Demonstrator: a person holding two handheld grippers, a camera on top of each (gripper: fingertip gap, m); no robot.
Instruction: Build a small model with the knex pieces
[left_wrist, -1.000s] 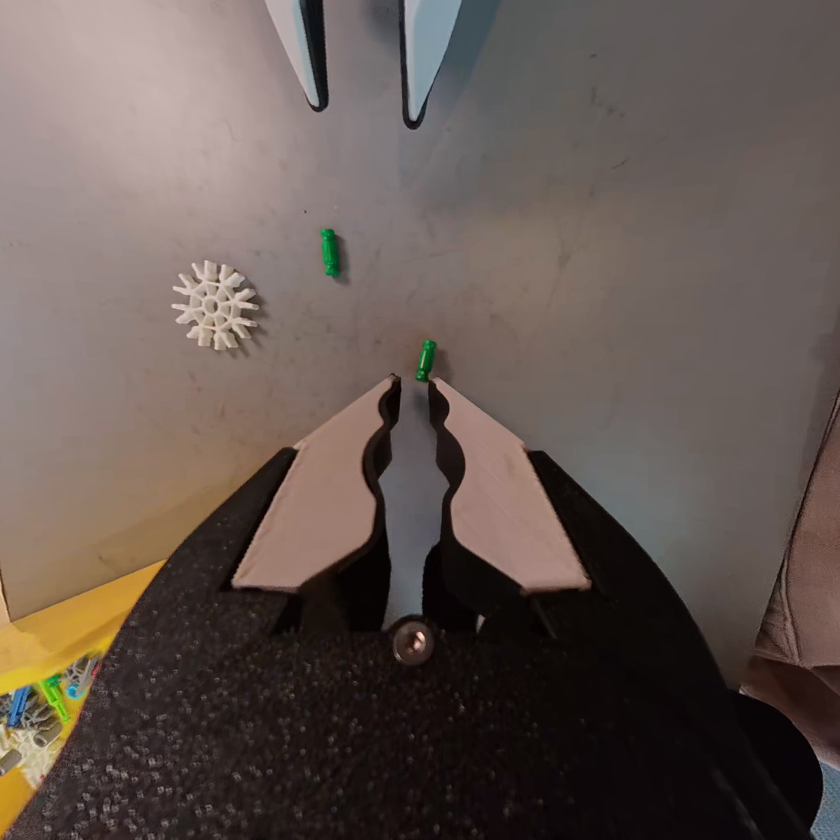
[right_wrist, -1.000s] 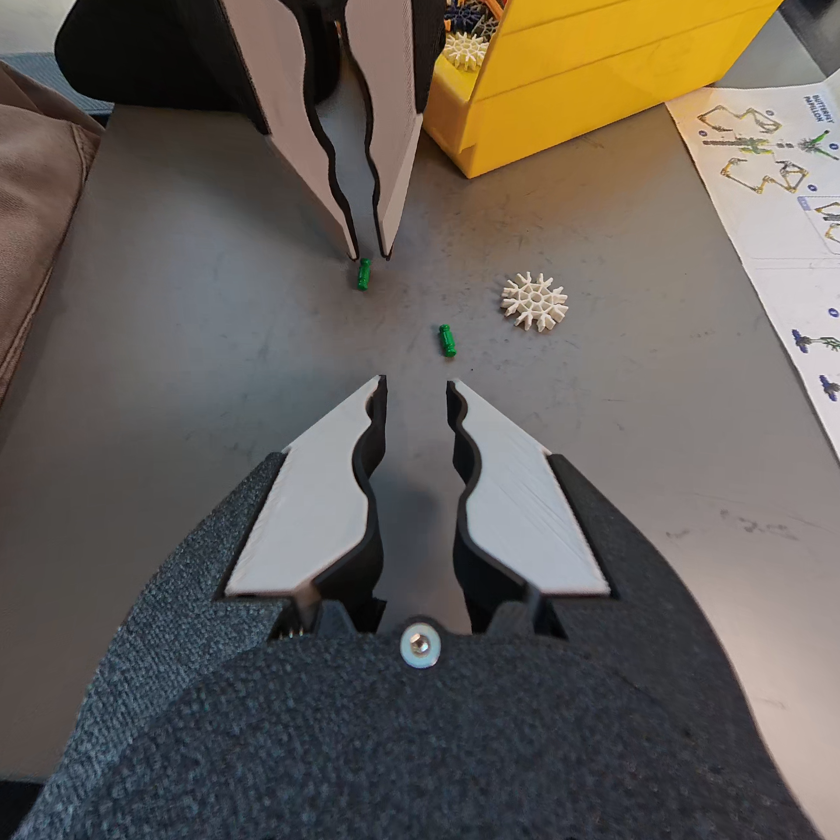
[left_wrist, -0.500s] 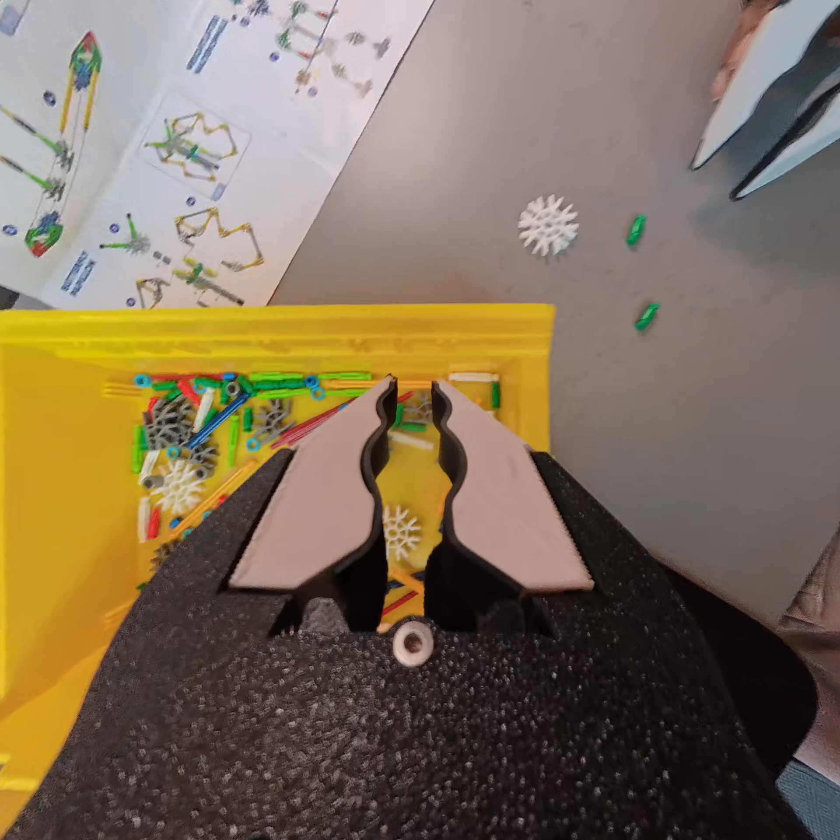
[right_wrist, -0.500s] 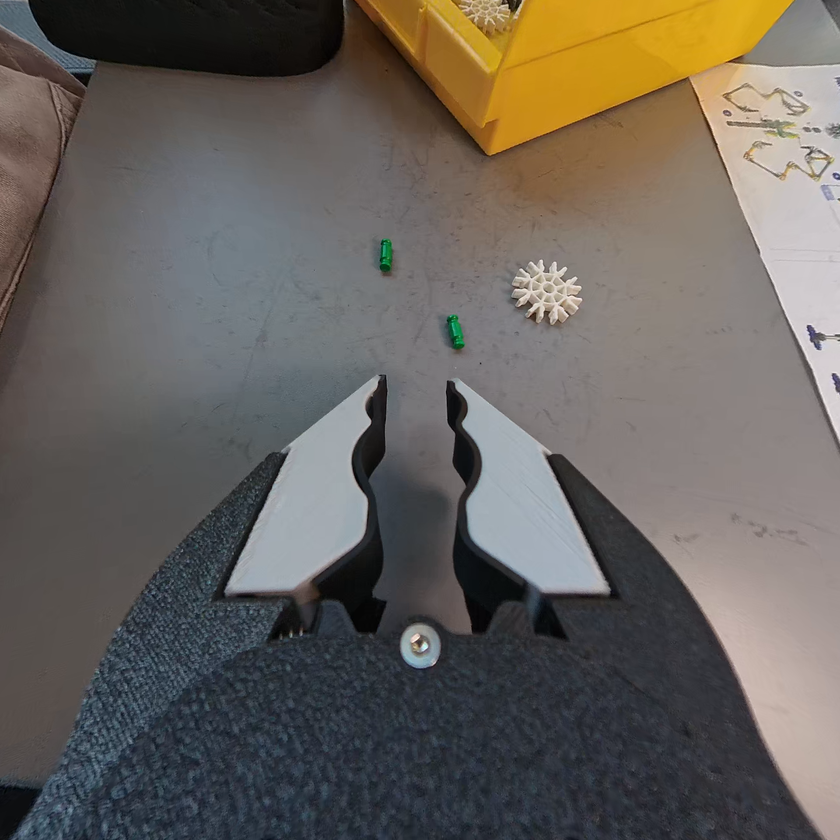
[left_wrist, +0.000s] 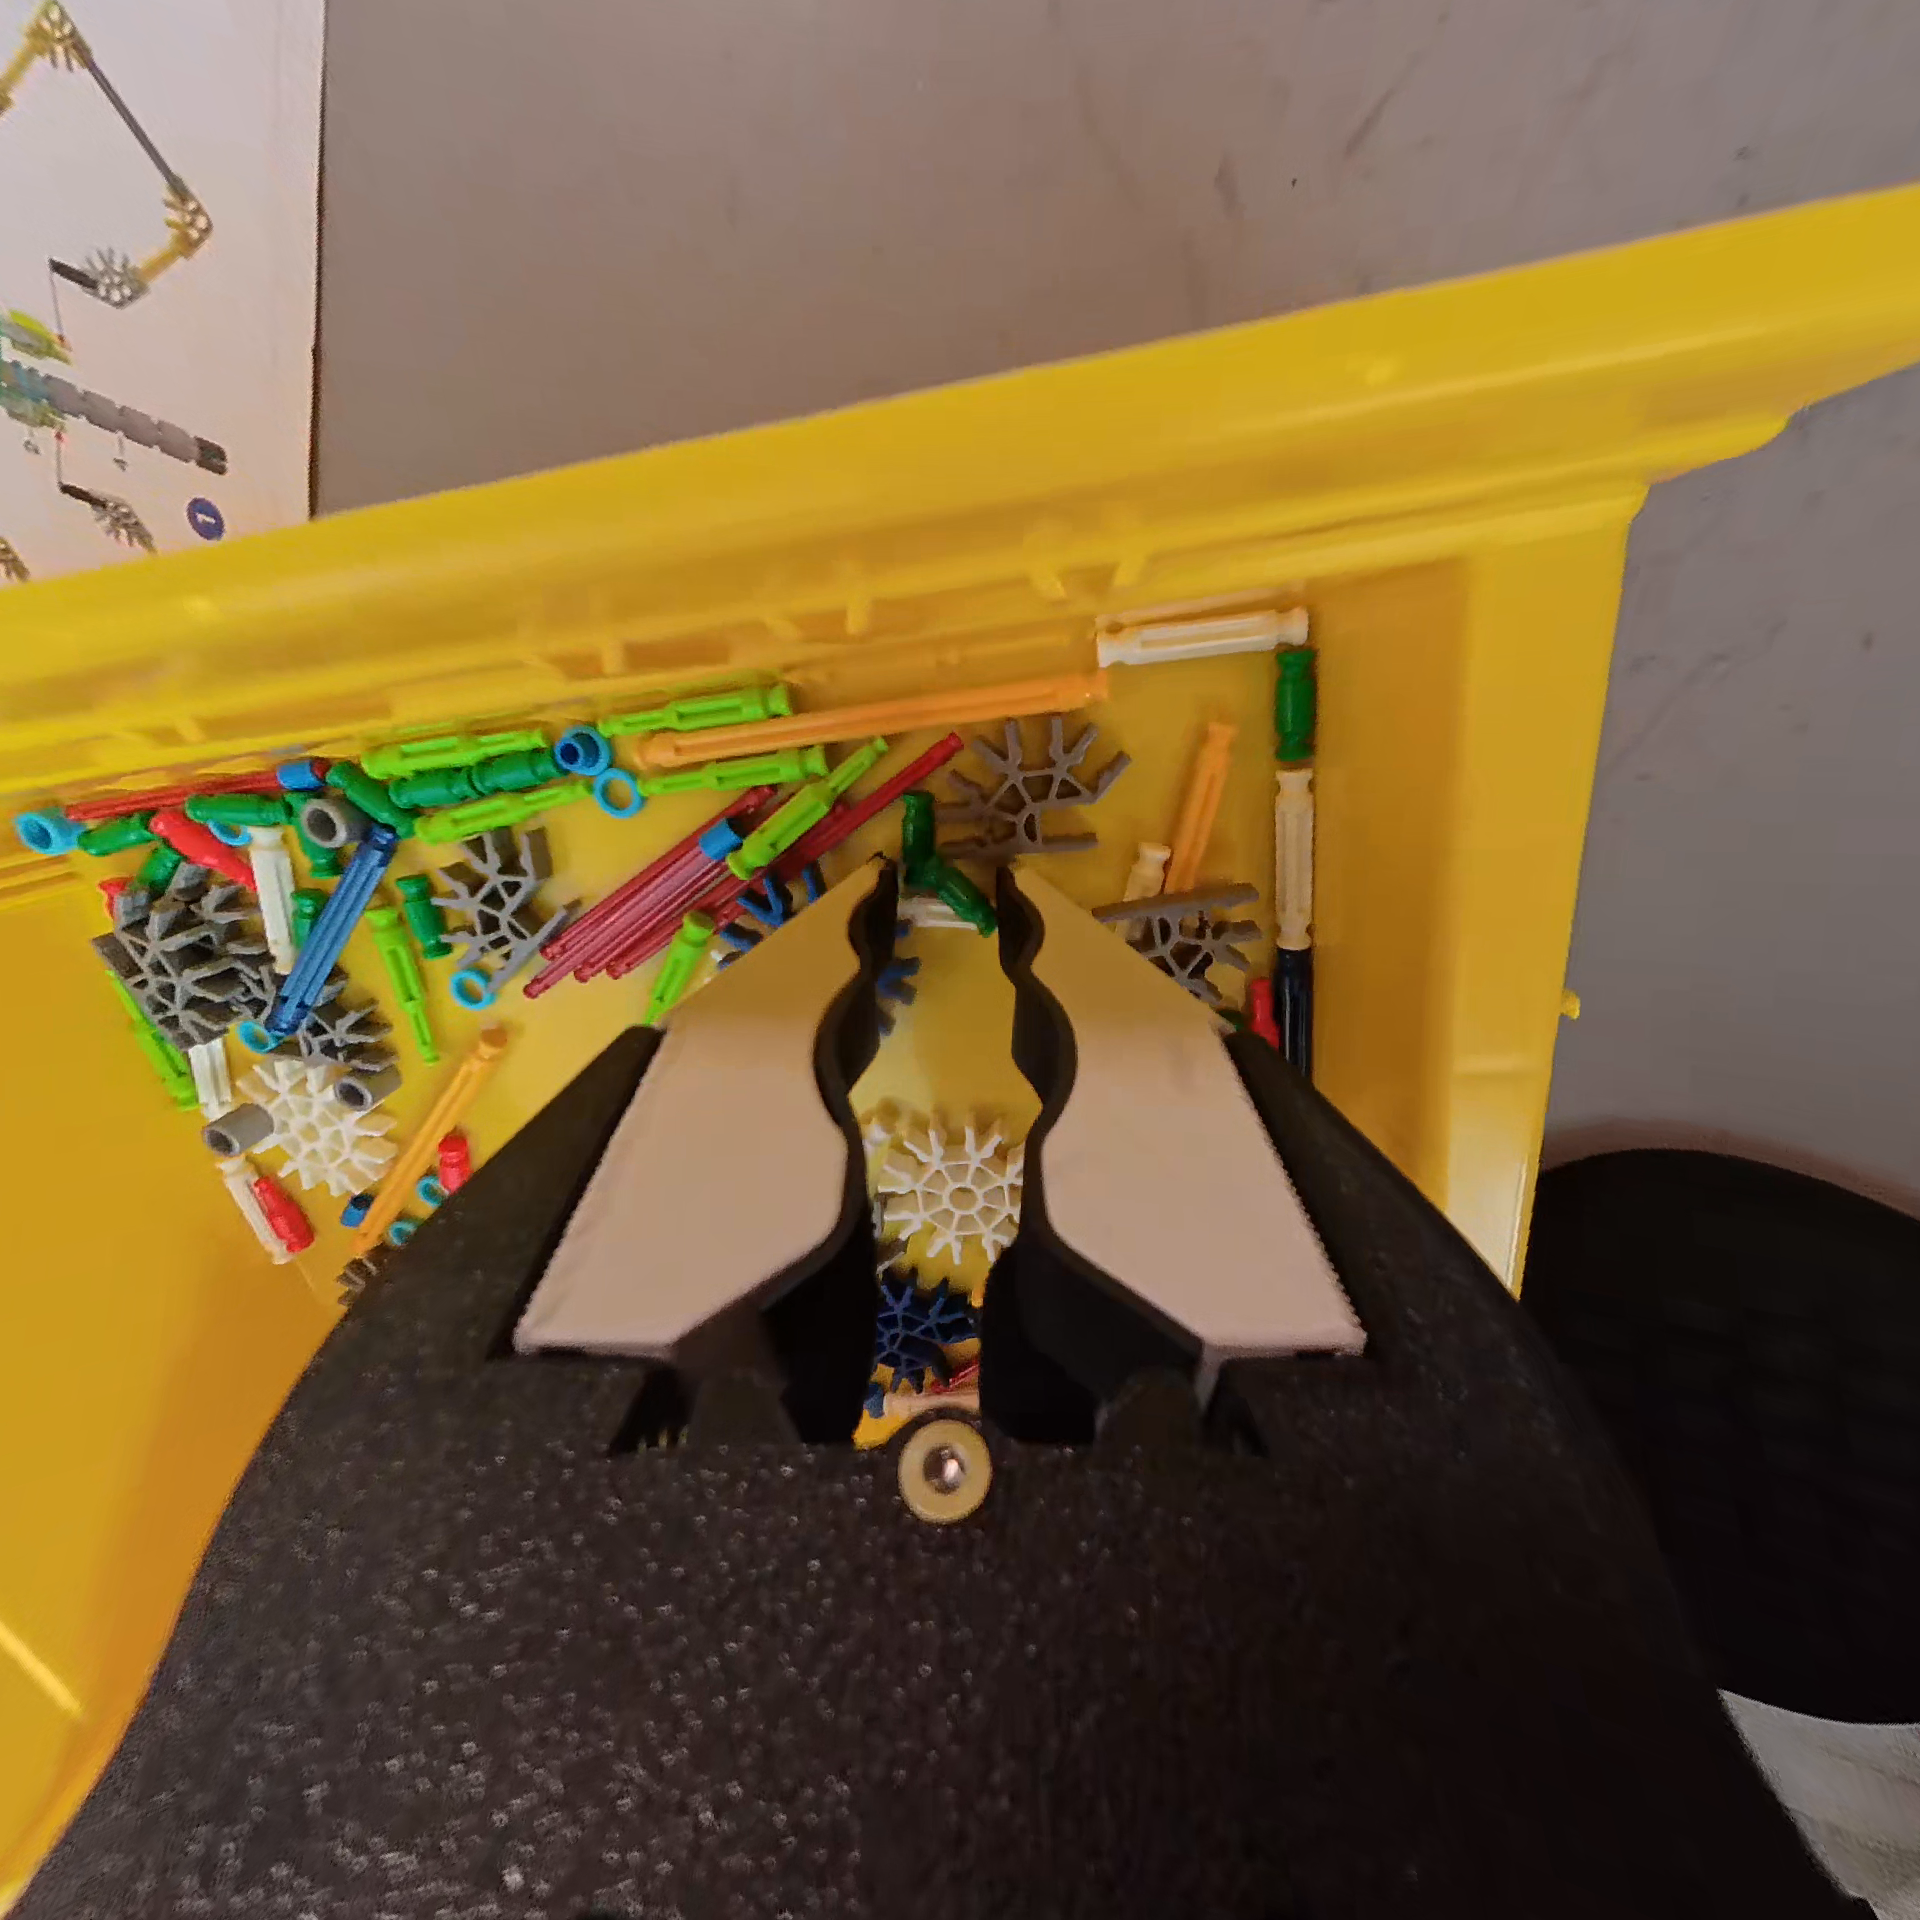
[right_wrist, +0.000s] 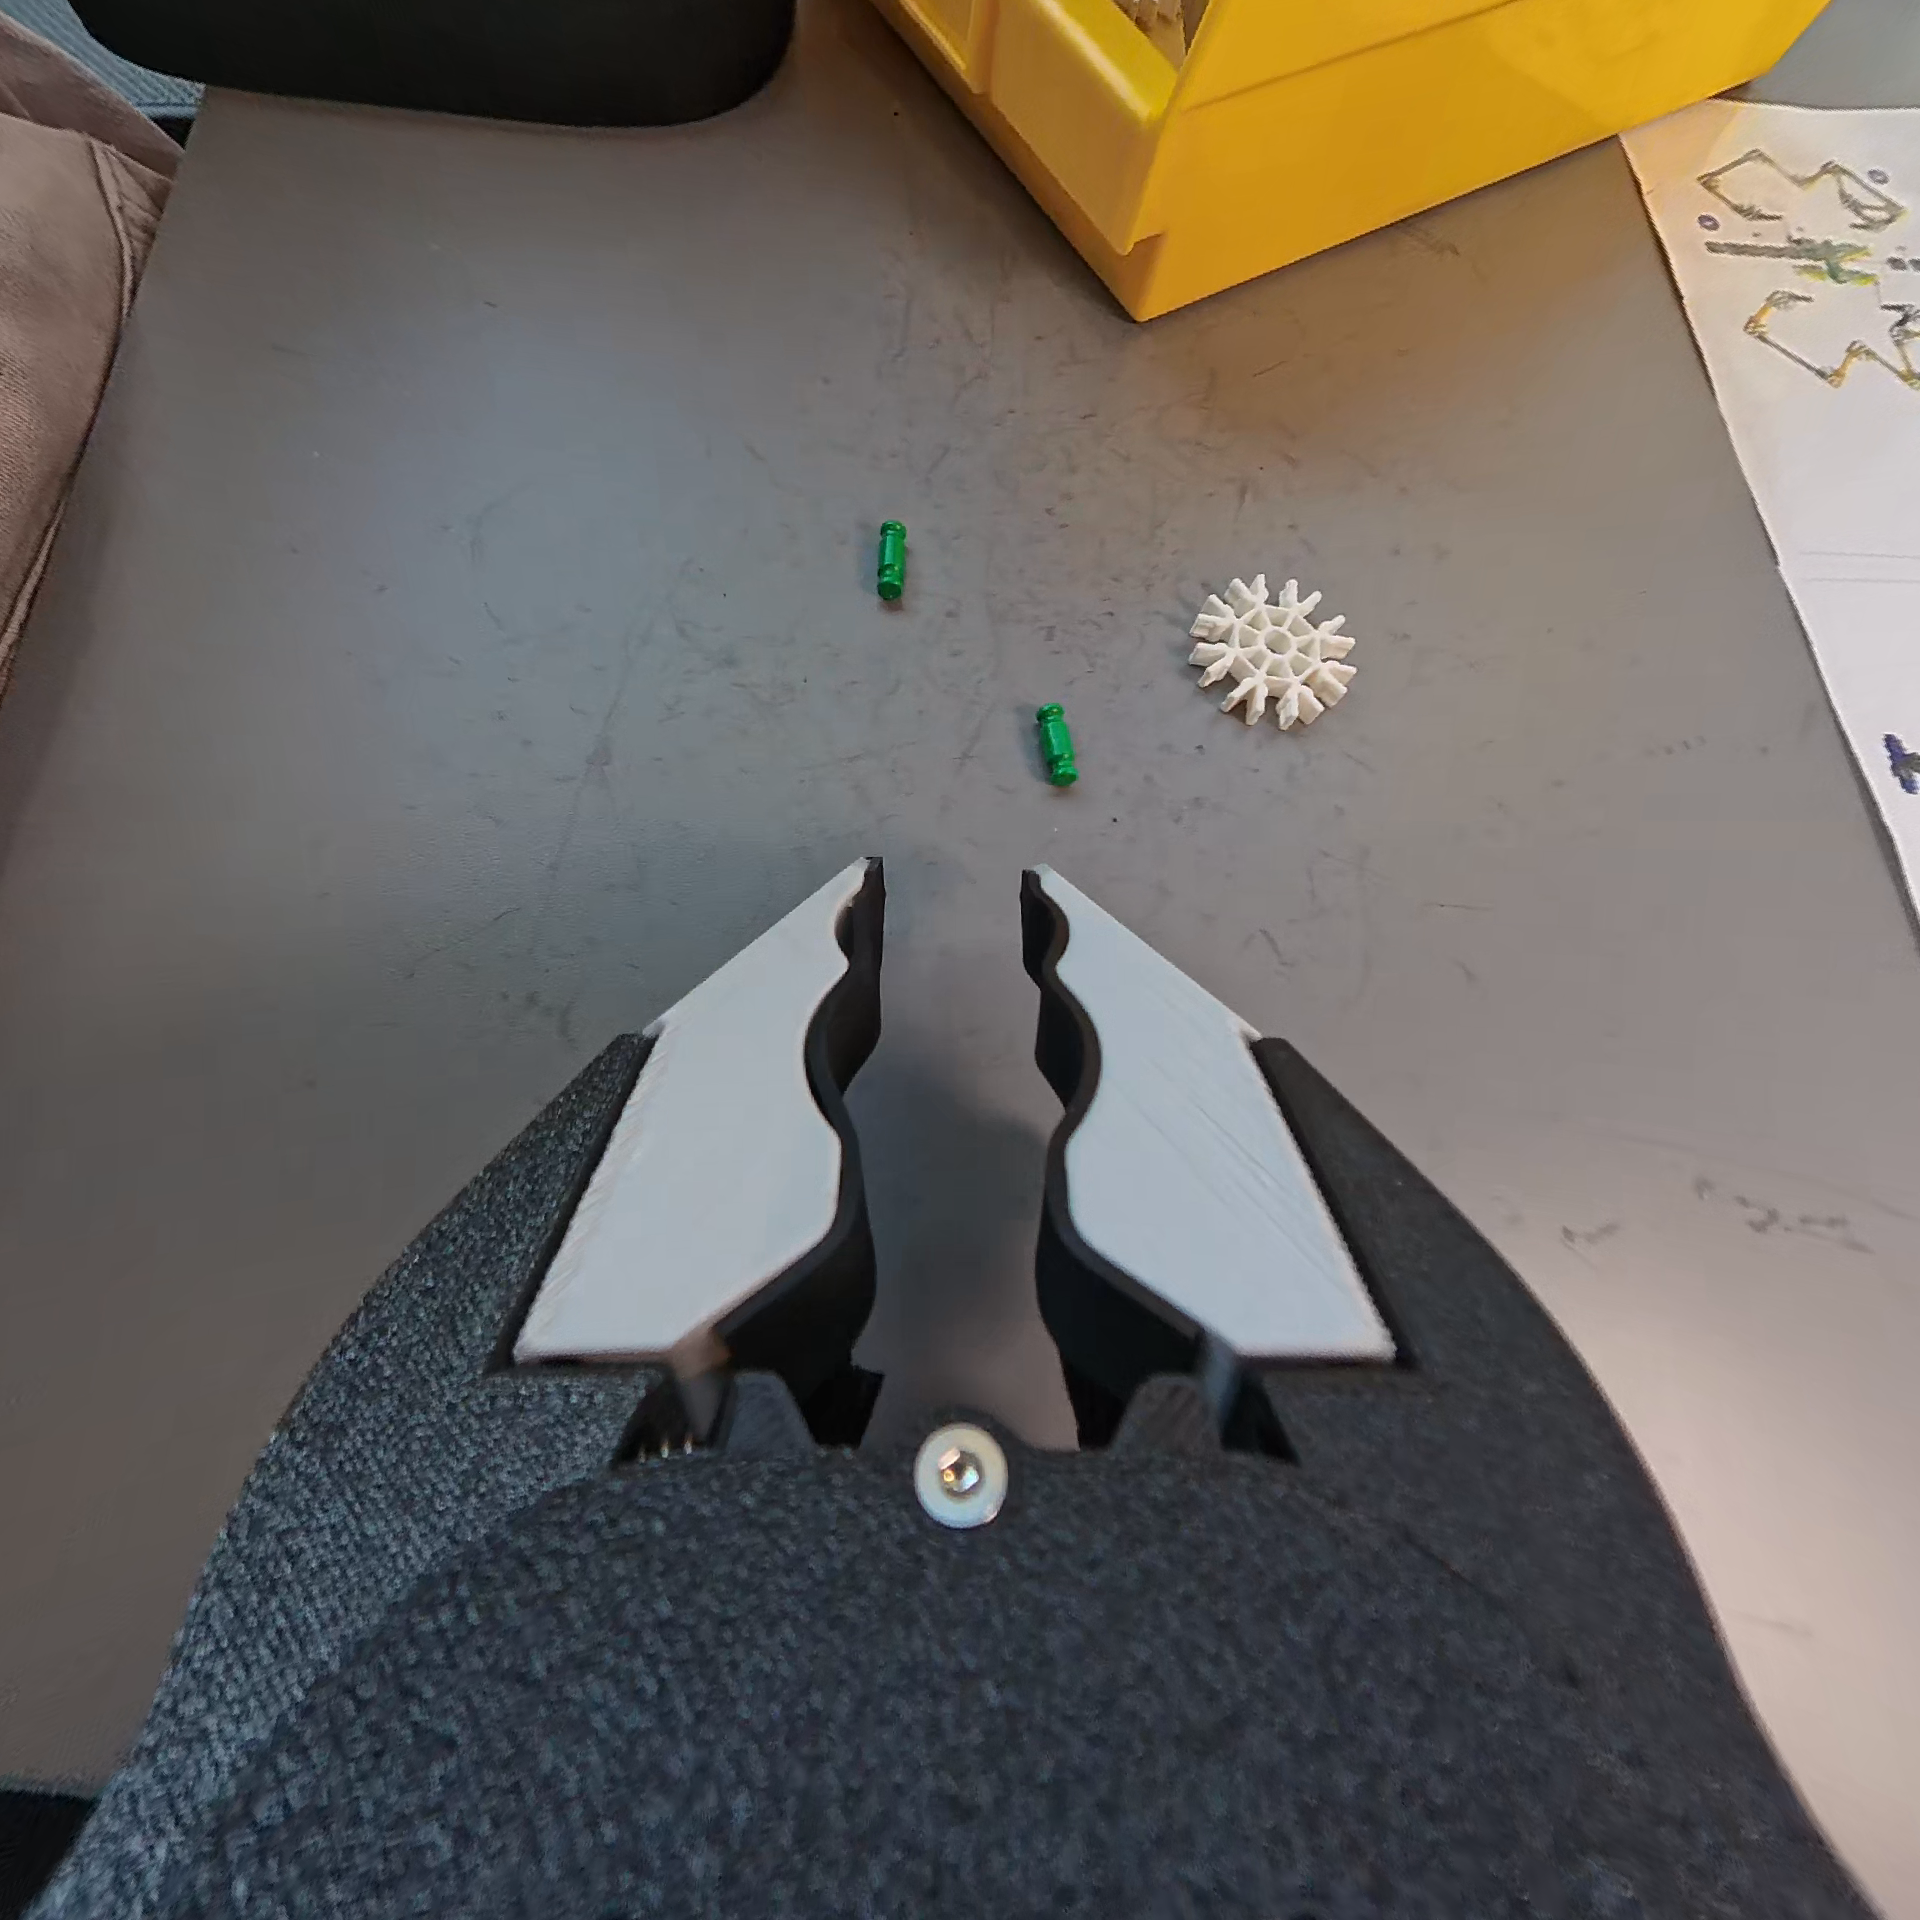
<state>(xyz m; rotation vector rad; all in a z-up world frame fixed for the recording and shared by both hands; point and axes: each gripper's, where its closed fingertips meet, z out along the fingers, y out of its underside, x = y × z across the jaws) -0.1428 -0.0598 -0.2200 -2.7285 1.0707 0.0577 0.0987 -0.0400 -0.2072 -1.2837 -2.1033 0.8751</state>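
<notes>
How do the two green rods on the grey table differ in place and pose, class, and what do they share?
The near green rod lies closest to the right gripper, just beyond its open fingertips; the far green rod lies farther off, to its left. The near green rod is nearer the white snowflake connector; the far green rod is farther from it. Both are short, green, lying flat, and untouched.

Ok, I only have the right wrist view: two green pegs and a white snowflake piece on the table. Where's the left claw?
Observer: The left claw points into the yellow bin, open and empty.
Operator: What's under it?
Observer: A white snowflake connector, among loose coloured rods.
Operator: Any short green pegs there?
Observer: One dark green peg lies by the bin's right wall.
</notes>
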